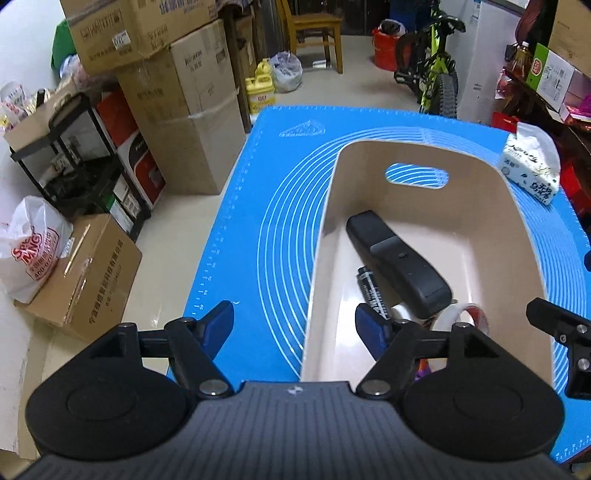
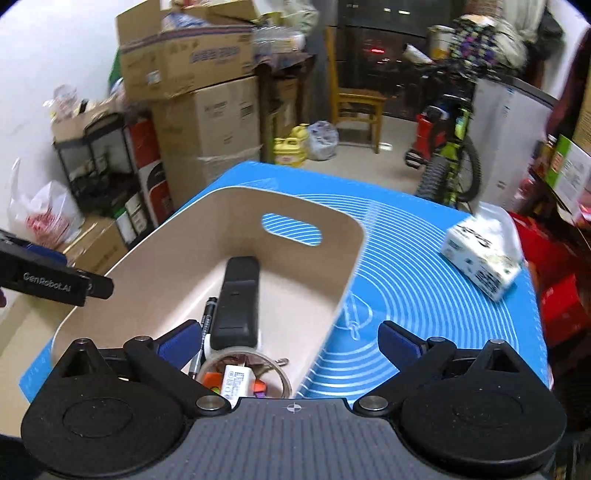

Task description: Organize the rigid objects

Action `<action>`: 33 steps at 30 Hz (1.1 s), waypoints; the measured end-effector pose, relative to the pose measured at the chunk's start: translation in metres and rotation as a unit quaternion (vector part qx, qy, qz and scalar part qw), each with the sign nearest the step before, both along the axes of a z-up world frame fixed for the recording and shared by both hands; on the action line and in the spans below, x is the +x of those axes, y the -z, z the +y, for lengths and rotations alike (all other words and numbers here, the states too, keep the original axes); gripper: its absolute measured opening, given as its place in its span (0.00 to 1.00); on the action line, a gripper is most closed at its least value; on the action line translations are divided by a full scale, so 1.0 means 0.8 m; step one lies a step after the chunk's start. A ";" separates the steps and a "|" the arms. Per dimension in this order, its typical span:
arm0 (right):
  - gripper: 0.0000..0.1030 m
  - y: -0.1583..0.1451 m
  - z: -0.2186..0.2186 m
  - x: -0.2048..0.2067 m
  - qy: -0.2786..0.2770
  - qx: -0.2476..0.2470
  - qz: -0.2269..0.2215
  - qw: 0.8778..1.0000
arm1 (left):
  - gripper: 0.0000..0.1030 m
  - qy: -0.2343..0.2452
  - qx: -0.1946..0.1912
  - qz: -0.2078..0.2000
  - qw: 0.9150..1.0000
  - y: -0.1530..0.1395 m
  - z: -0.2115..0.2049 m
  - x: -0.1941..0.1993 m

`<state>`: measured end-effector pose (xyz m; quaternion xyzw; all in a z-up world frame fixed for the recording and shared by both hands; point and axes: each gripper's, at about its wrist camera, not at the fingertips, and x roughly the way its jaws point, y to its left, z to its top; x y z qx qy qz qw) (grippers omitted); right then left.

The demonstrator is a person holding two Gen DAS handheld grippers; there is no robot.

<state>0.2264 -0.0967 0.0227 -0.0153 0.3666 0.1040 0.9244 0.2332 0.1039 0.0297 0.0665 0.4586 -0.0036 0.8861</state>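
A beige bin (image 1: 328, 206) with a handle slot stands on the blue mat (image 1: 258, 229). In it lie a black remote-like case (image 1: 399, 258), a black marker (image 1: 373, 288) and a tape roll (image 1: 461, 317). My left gripper (image 1: 295, 325) is open and empty, its fingers either side of the bin's left wall. In the right wrist view the bin (image 2: 221, 206) also holds a white charger (image 2: 236, 384) inside the tape roll (image 2: 236, 356), beside the case (image 2: 238, 299) and marker (image 2: 208, 314). My right gripper (image 2: 290, 338) is open and empty, straddling the bin's right wall.
A tissue pack (image 1: 532, 166) lies on the mat's far right corner (image 2: 480, 254). Beyond the table's left edge stand stacked cardboard boxes (image 1: 184, 110) and a black shelf (image 1: 74, 147). A bicycle (image 1: 436, 70) and a wooden chair (image 1: 314, 26) stand at the back.
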 end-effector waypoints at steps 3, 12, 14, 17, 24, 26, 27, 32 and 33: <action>0.98 -0.006 -0.011 -0.016 0.015 0.005 -0.008 1.000 | 0.72 0.004 -0.003 -0.005 1.000 -0.010 -0.009 -0.014; 0.98 -0.026 -0.036 -0.074 0.046 0.030 -0.021 0.998 | 0.72 0.004 -0.001 -0.025 1.000 -0.039 -0.038 -0.066; 0.98 -0.033 -0.041 -0.090 0.053 0.034 -0.029 0.998 | 0.72 0.004 -0.003 -0.030 1.000 -0.045 -0.041 -0.078; 0.98 -0.041 -0.051 -0.112 0.062 0.046 -0.031 0.997 | 0.72 0.007 -0.001 -0.042 0.999 -0.056 -0.051 -0.101; 0.98 -0.063 -0.064 -0.175 0.073 0.044 -0.053 0.995 | 0.75 0.013 0.007 -0.064 0.998 -0.074 -0.072 -0.155; 0.98 -0.068 -0.068 -0.191 0.075 0.048 -0.056 0.994 | 0.75 0.015 0.012 -0.068 0.998 -0.076 -0.077 -0.171; 0.98 -0.069 -0.070 -0.200 0.076 0.049 -0.057 0.994 | 0.75 0.014 0.013 -0.072 0.997 -0.076 -0.078 -0.179; 0.98 -0.073 -0.079 -0.244 0.084 0.052 -0.062 0.993 | 0.81 0.019 0.019 -0.077 0.997 -0.073 -0.086 -0.213; 0.98 -0.072 -0.080 -0.252 0.085 0.052 -0.062 0.993 | 0.81 0.023 0.022 -0.078 0.996 -0.071 -0.089 -0.219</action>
